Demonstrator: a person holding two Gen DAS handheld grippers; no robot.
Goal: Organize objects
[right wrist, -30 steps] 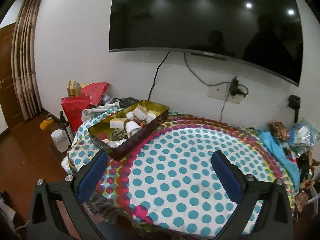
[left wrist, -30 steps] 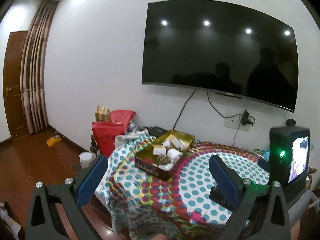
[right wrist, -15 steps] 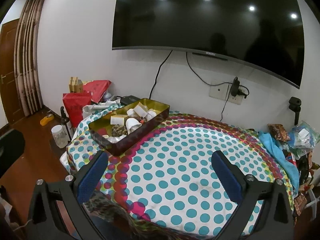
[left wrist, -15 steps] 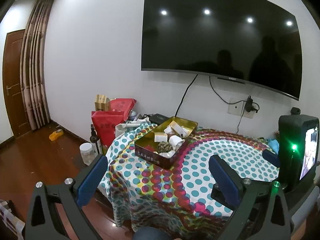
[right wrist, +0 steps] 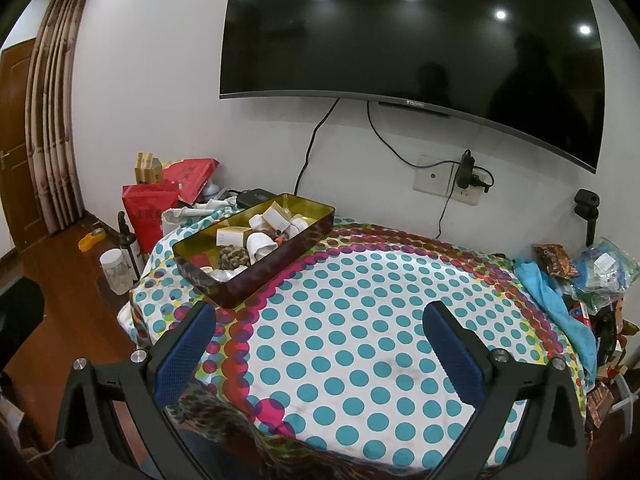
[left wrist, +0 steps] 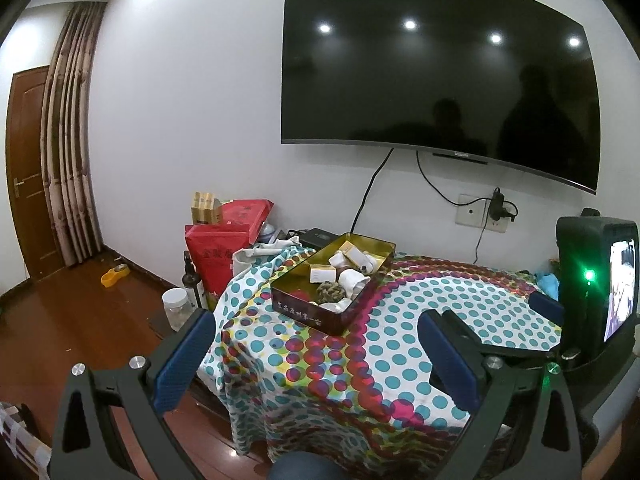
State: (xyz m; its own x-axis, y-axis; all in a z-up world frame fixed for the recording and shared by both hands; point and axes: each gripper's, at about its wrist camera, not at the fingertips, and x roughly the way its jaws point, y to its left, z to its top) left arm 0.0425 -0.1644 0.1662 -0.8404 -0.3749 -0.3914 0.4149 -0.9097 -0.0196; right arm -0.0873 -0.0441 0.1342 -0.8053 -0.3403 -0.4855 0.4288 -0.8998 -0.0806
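Left wrist view: pulled back, tin box now smaller mid-frame; left gripper, right gripper wide open, empty; sorting looks finished or waiting.

Home living room, wall-mounted television, polka-dot tablecloth, wooden door

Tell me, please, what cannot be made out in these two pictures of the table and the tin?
- Tin: small items piled inside, too small to identify in either view.
- Writing on the tin's side: too small to read, left view.
- Pile of packets: cut by the right edge, right view.
- Small screen: blurred, cut off, left view.
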